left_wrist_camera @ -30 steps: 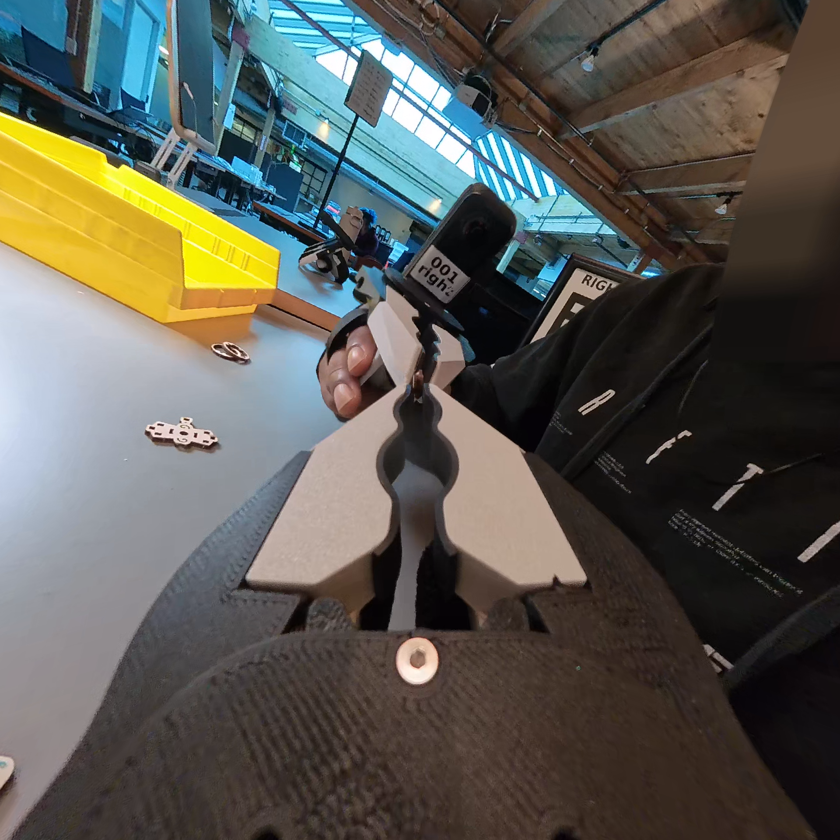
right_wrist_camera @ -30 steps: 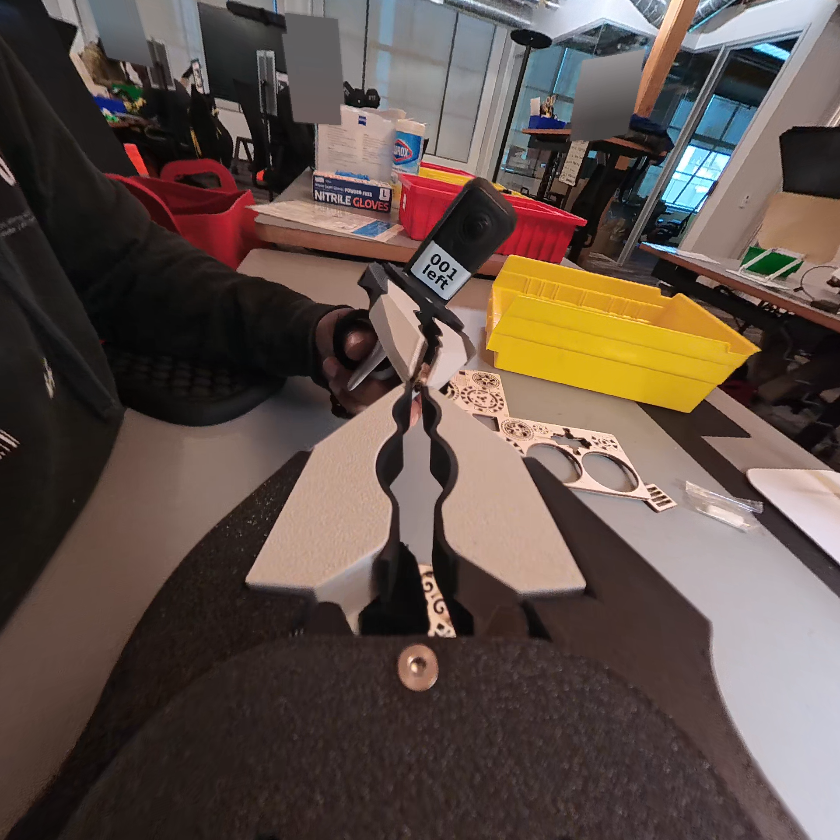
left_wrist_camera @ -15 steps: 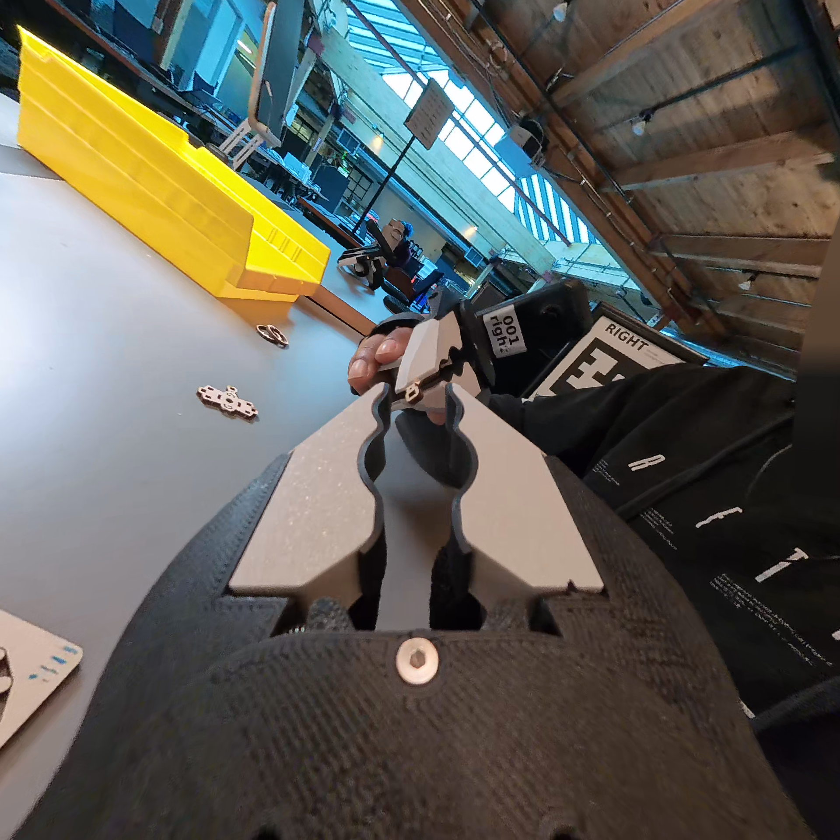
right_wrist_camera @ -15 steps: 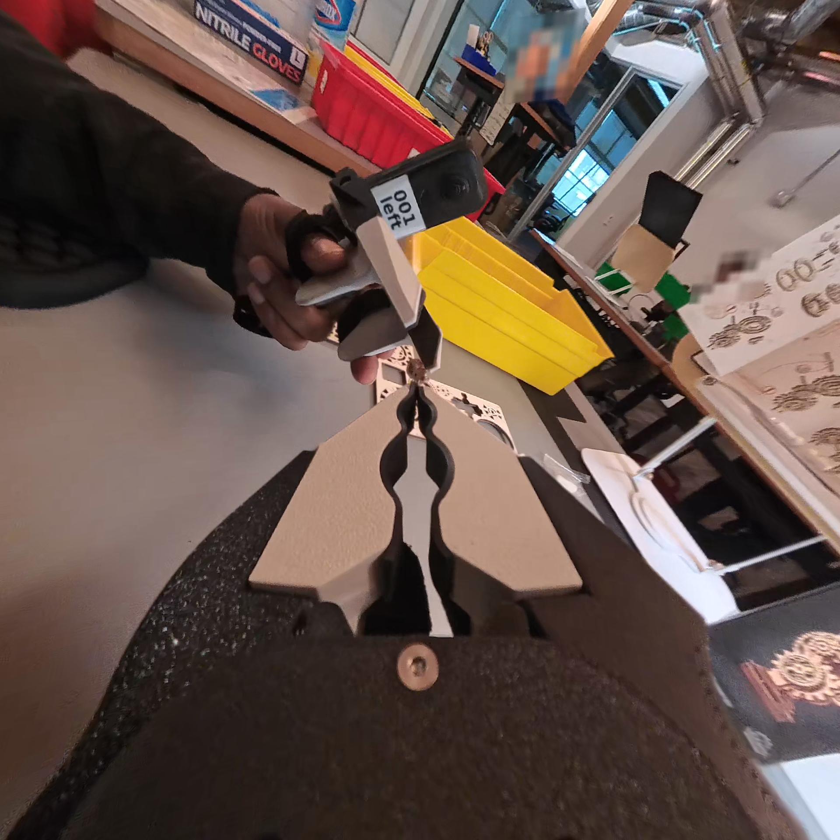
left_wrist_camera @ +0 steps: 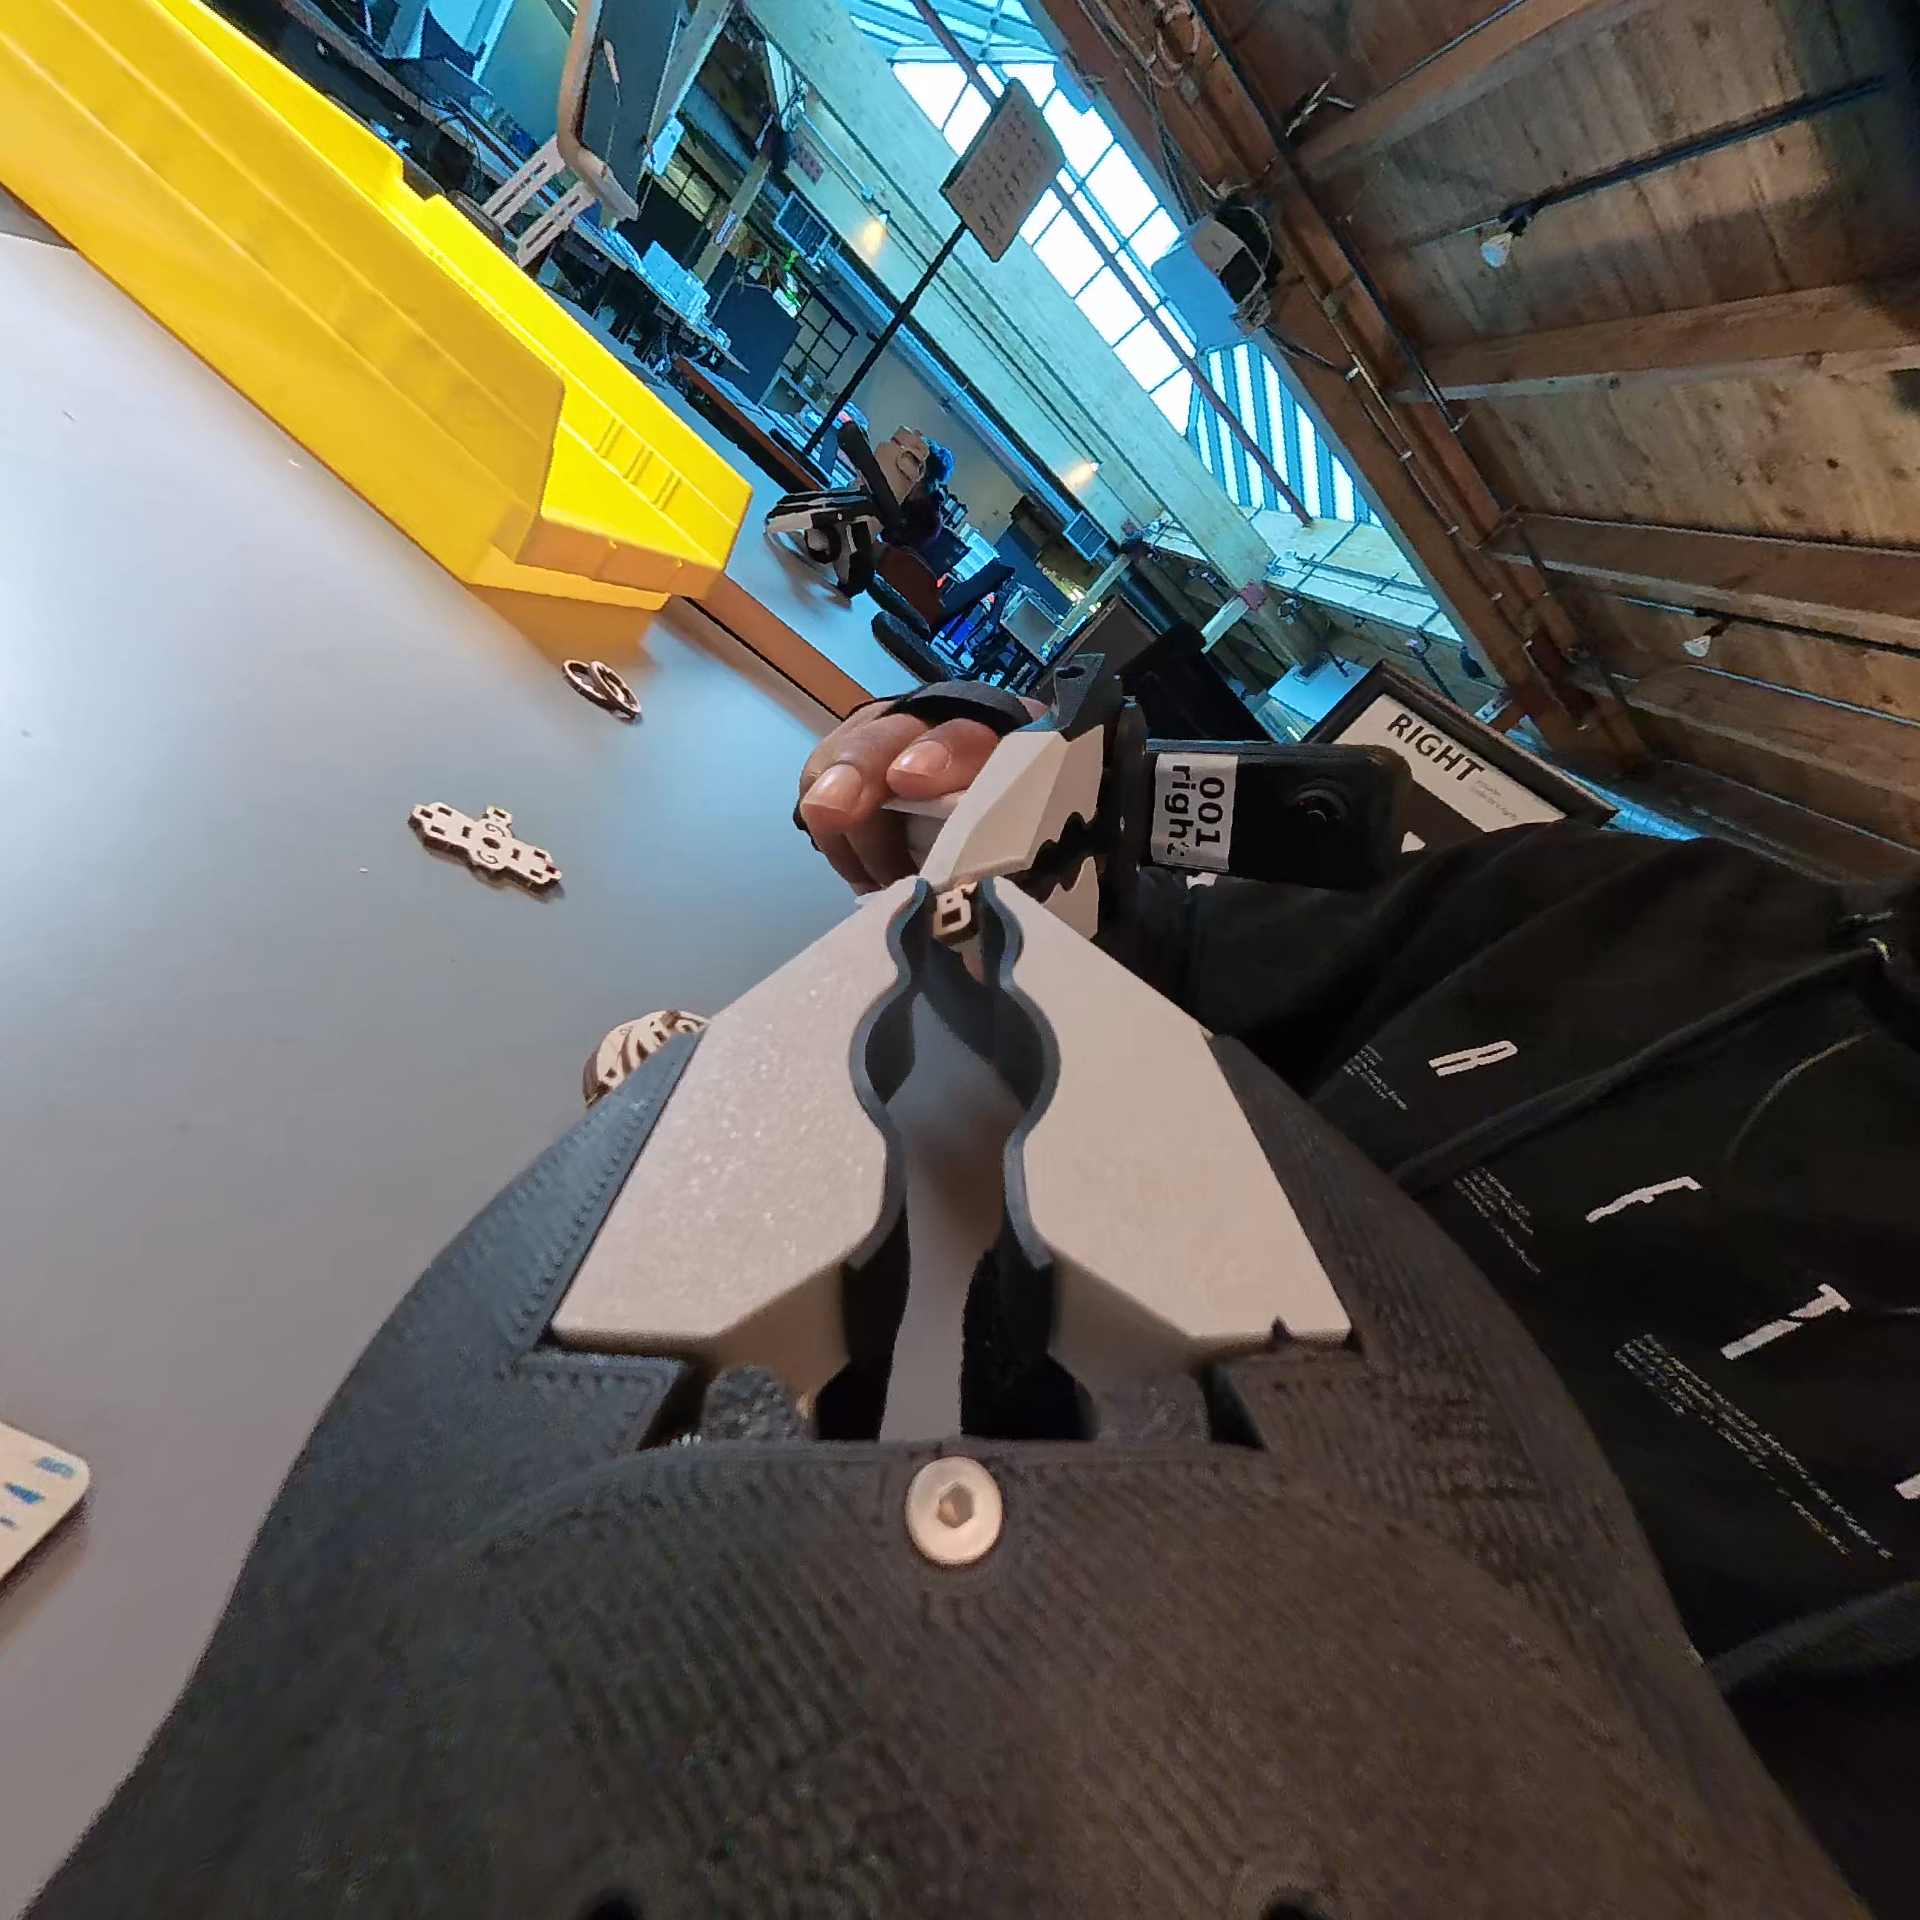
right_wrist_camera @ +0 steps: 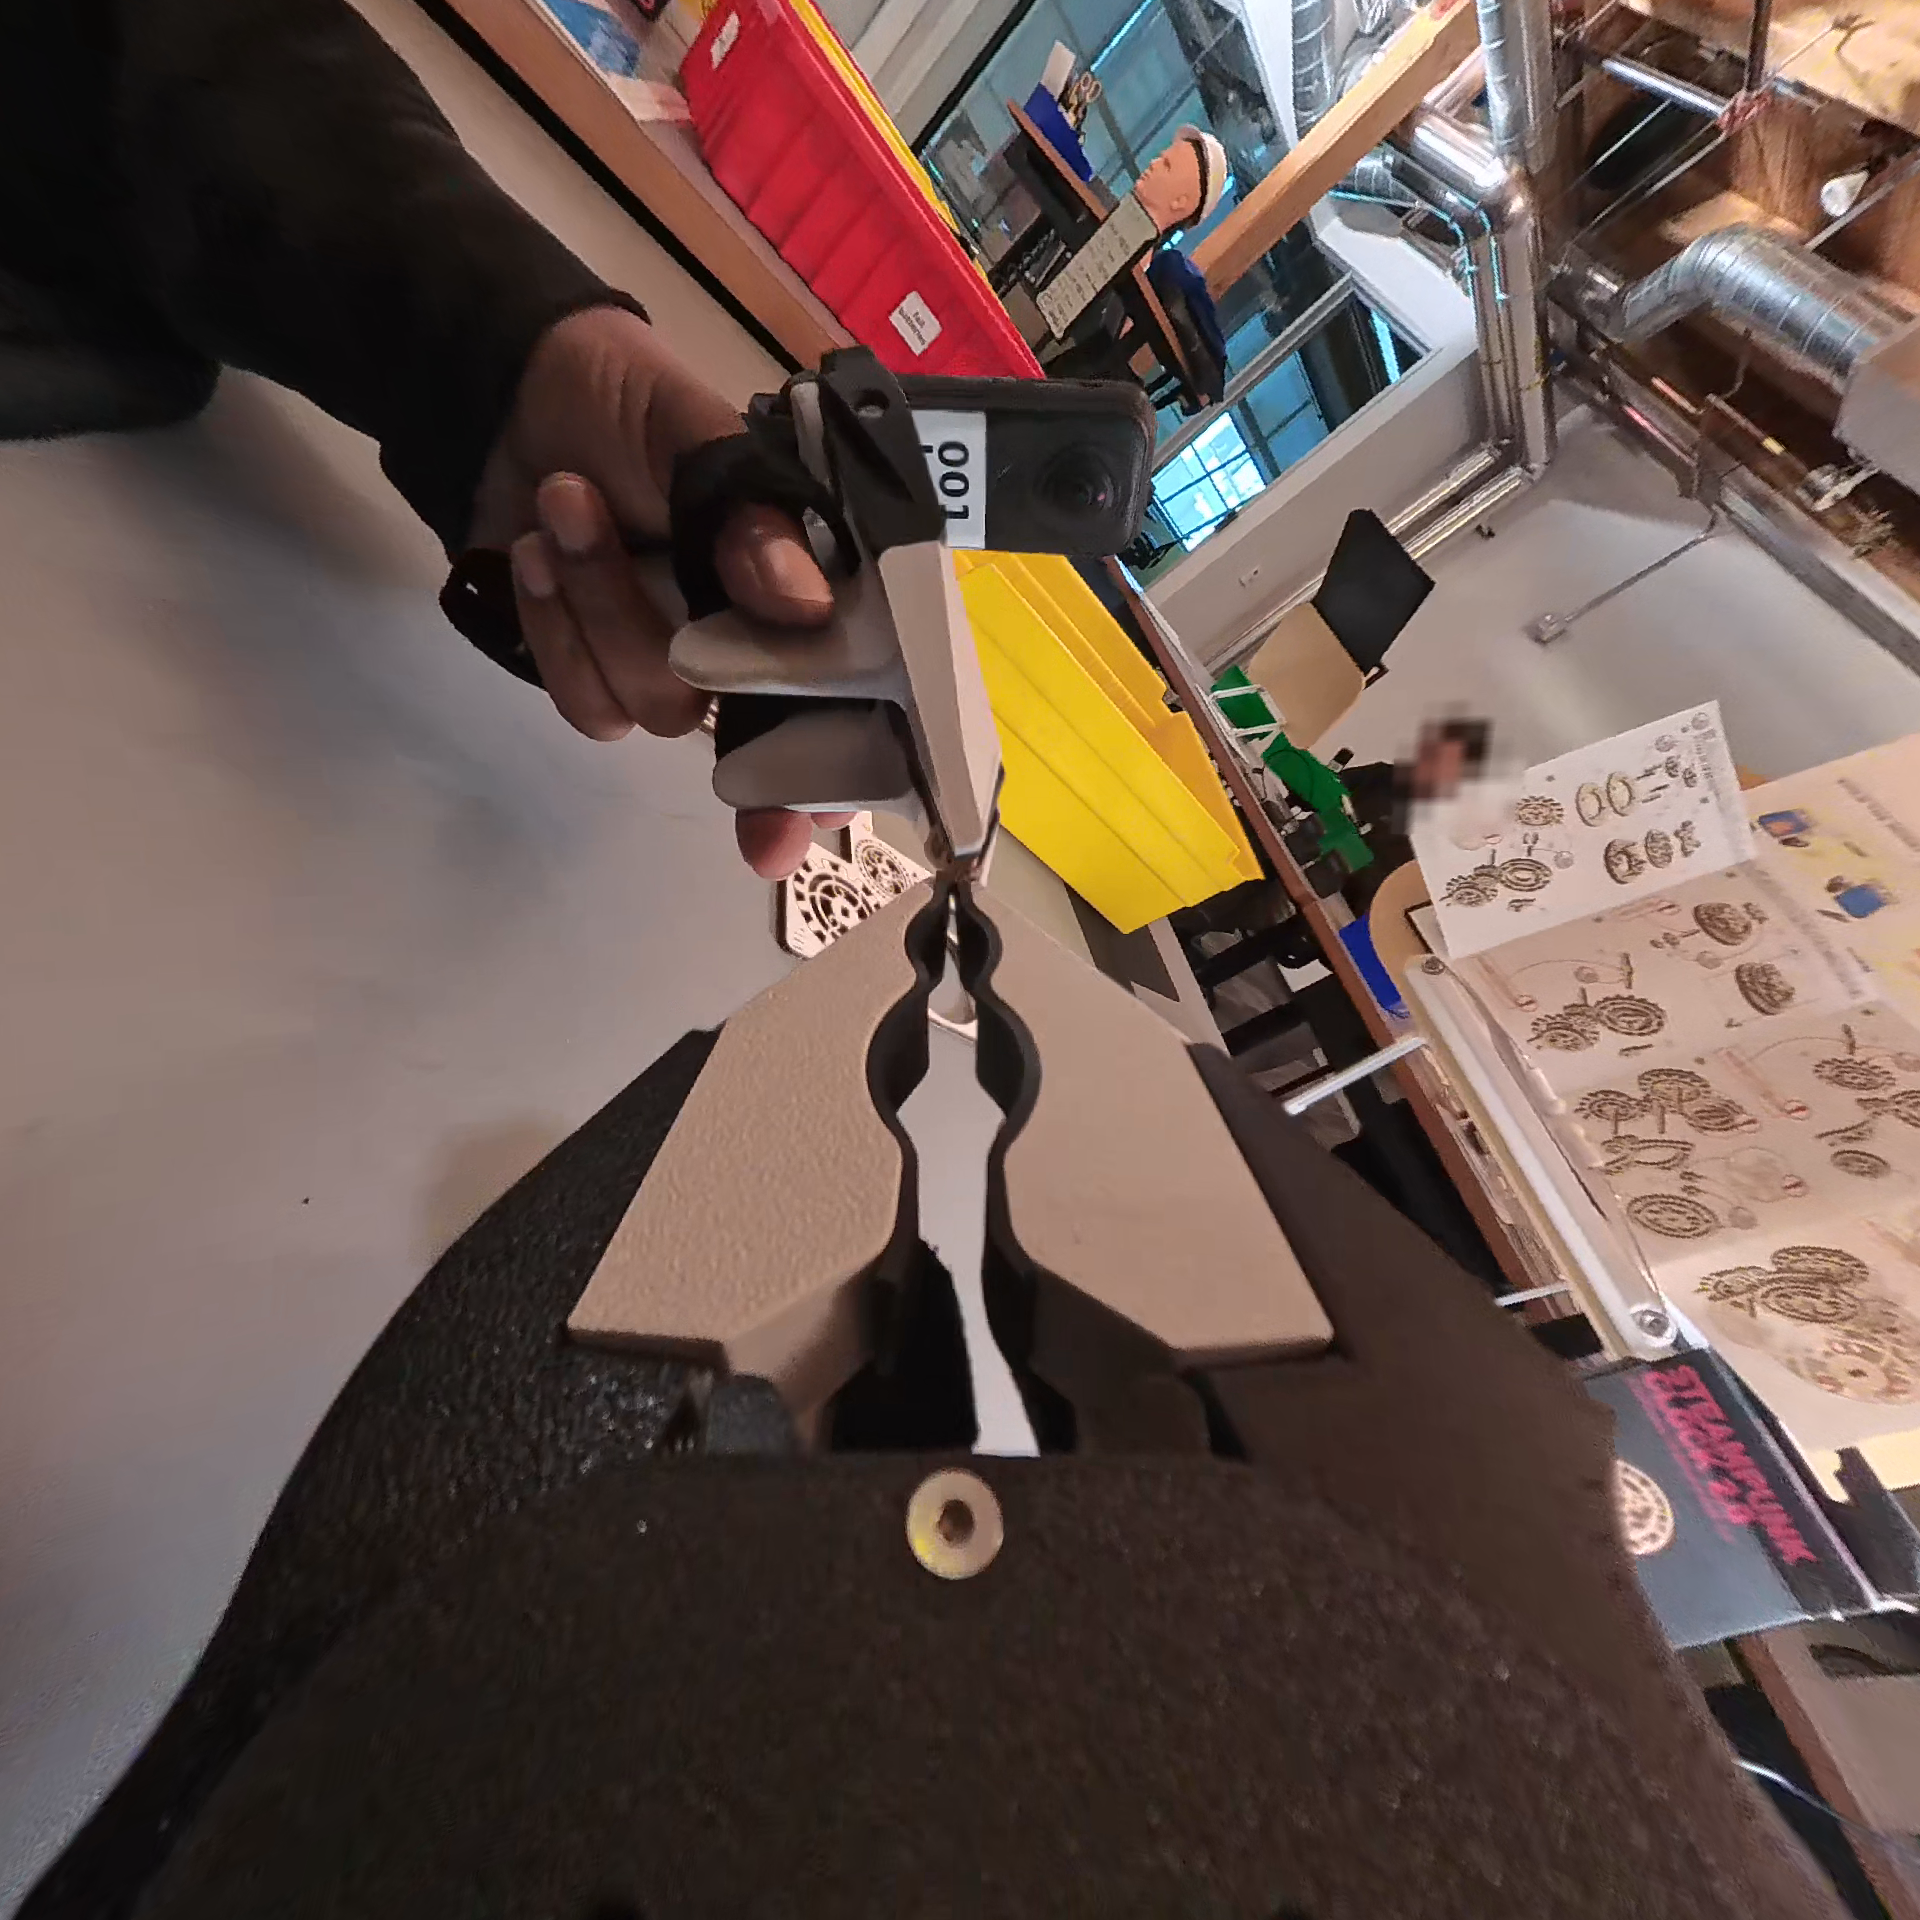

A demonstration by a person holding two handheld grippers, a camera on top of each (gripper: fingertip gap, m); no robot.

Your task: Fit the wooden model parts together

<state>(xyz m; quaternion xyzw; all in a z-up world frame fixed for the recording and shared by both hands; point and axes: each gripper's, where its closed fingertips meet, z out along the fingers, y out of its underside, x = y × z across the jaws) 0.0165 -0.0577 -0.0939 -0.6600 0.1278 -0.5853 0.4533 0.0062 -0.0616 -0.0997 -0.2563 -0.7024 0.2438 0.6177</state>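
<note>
Grey table (left_wrist_camera: 208, 1039): both grippers pinch one small wooden part (left_wrist_camera: 954, 916); only right view shows instruction sheets (right_wrist_camera: 1714, 1091).

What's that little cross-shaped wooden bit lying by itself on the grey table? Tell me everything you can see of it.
The cross-shaped wooden piece is a small, thin, flat cutout in pale wood with dark edges. It has a long bar with notched, stepped ends, short stubs across the middle, and small holes and curls cut into it. It lies flat on the grey table, alone and untouched. A pair of small rings sits farther off, toward the yellow bin.
</note>
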